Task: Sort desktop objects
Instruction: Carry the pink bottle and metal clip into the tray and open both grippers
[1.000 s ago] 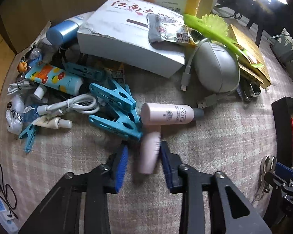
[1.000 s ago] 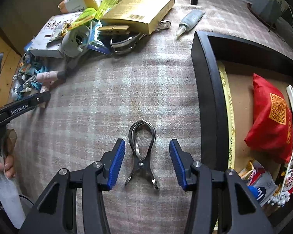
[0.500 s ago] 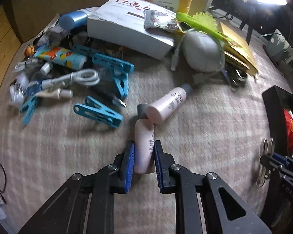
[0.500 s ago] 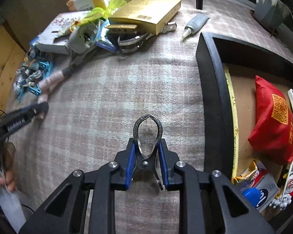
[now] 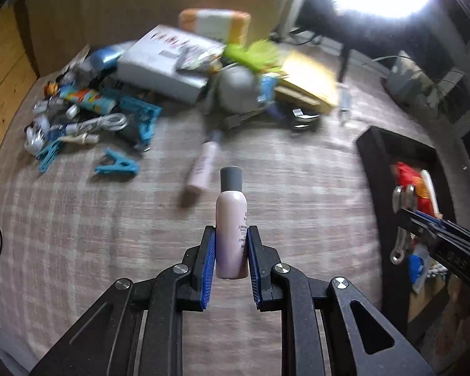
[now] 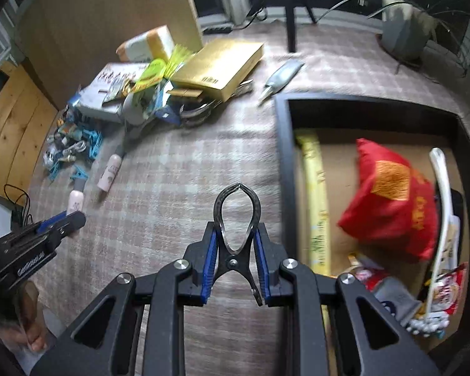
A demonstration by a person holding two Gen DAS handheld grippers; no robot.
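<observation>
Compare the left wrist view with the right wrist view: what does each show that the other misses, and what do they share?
Only the left wrist view shows the left gripper head-on, its pads shut on a pink bottle with a grey cap. Only the right wrist view shows the right gripper head-on, clamped on a metal clip, along with the long yellow strip inside the black tray. Both show the second pink bottle lying on the checked cloth, the red pouch, and the clutter pile.
</observation>
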